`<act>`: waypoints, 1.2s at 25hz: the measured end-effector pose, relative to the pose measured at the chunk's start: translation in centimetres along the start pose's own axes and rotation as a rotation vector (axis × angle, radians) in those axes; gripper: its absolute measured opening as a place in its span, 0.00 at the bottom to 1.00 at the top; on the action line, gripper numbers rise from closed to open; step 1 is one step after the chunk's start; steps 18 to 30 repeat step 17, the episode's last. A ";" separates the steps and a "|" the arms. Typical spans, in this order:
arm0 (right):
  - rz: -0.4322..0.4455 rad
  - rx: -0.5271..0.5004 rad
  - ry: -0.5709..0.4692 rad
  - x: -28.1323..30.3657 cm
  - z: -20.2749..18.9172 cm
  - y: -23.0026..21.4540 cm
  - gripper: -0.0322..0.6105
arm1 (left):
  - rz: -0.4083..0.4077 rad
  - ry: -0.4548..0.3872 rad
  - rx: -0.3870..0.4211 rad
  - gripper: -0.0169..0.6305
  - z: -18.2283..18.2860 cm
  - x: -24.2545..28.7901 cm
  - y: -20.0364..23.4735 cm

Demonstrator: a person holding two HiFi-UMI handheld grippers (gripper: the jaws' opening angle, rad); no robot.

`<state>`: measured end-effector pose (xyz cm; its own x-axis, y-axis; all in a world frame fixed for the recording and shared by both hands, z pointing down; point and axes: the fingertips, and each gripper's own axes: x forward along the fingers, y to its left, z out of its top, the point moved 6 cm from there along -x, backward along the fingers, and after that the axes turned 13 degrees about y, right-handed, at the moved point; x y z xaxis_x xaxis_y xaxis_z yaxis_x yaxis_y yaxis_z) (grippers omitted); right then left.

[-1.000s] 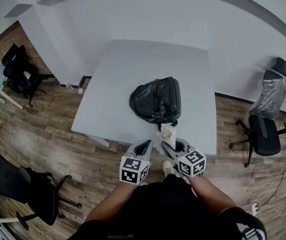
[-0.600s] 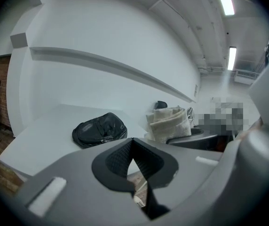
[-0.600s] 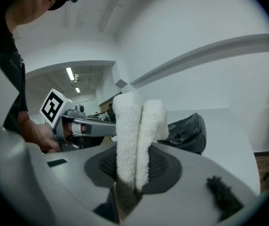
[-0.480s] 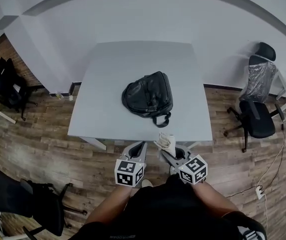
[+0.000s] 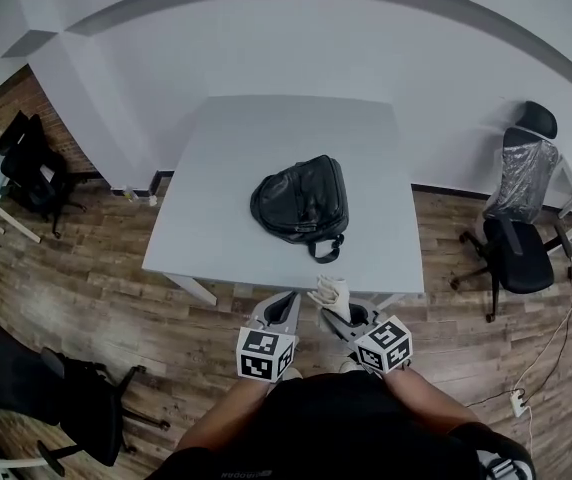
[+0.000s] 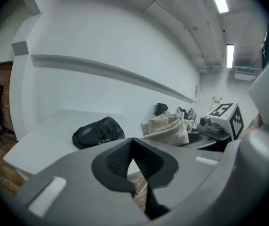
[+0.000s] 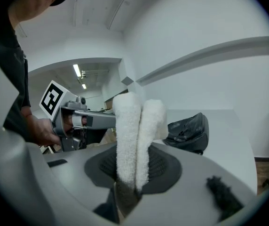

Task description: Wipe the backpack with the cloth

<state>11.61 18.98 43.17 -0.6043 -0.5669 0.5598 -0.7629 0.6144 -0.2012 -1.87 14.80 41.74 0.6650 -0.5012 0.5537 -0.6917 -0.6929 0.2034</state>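
Flooring (image 5: pixel 96 268) of wood planks is seen all round a white rectangular table (image 5: pixel 266 138), which is set against a pale wall. Office chairs are placed to either side, one black chair (image 5: pixel 521 253) to the right and another (image 5: pixel 28 153) to the left.

Near the middle of the table, somewhat toward its near edge, a black backpack (image 5: pixel 301 200) is laid flat. Its surface is glossy and creased like leather, its body is slumped and rounded, and a loop handle is turned toward the near edge. In the left gripper view the backpack (image 6: pixel 98 132) is shown lying low on the tabletop; in the right gripper view it (image 7: pixel 188 132) is seen beyond the cloth.

Both tools are held just off the table's near edge, above the floor and well apart from the backpack. The left gripper (image 5: pixel 286 306) is clenched at its tips, and nothing is caught between the pads. The right gripper (image 5: pixel 338 313) is clamped on the cloth (image 5: pixel 331 292), which is pinched low down between the pads (image 7: pixel 165 166) and stands upright. The cloth (image 7: pixel 134 140) is white and fluffy and is folded into two thick lobes side by side; in the left gripper view it (image 6: pixel 165 128) appears cream and bunched.
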 end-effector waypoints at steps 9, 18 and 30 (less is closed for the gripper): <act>0.028 -0.024 0.002 -0.8 0.0 -0.5 0.20 | 0.024 -0.018 -0.044 0.04 -0.1 0.0 -0.7; 0.019 -0.018 0.001 -1.2 -0.1 -0.5 0.20 | 0.033 -0.023 -0.046 0.04 -0.2 -0.5 -0.7; 0.019 -0.018 0.001 -1.2 -0.1 -0.5 0.20 | 0.033 -0.023 -0.046 0.04 -0.2 -0.5 -0.7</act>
